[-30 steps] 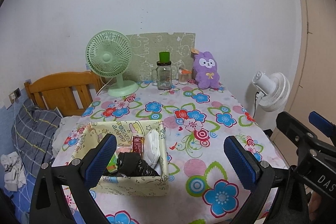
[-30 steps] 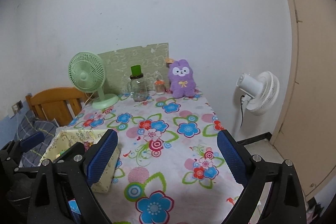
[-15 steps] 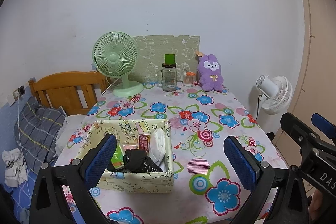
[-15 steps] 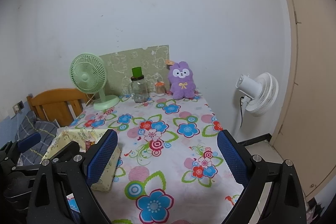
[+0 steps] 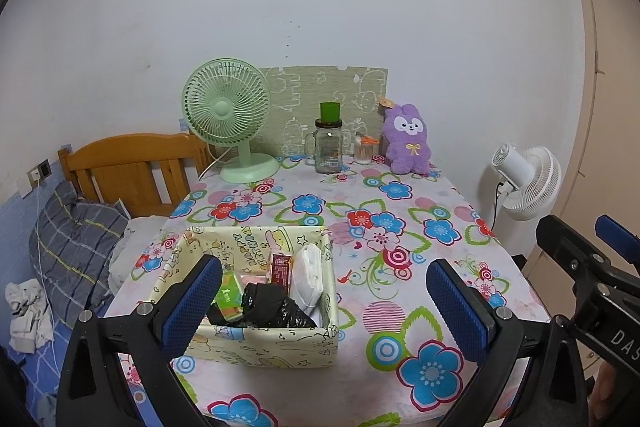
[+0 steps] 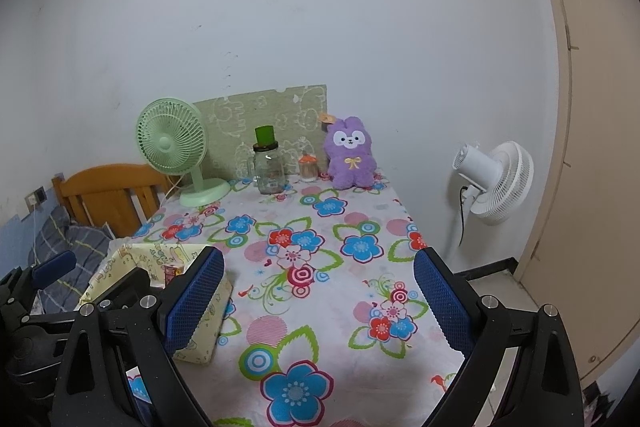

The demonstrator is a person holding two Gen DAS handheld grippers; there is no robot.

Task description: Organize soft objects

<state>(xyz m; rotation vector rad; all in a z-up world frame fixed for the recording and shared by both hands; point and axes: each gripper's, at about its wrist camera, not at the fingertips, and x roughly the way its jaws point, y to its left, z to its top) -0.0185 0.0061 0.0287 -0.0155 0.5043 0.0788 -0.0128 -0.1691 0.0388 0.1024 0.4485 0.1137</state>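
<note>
With both the left hand-held gripper (image 5: pixel 324 303) and right hand-held gripper (image 6: pixel 318 297) spread empty, the purple plush (image 6: pixel 352 155) at twelve o'clock should be squeezed mid-body.

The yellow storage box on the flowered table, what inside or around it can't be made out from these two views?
- Left wrist view: the left jaw pad covers the yellow box's near-left corner; under the black bag is hidden.
- Right wrist view: the left gripper's body and the right gripper's jaw pad block most of the box.
- Red packet: print too small.
</note>
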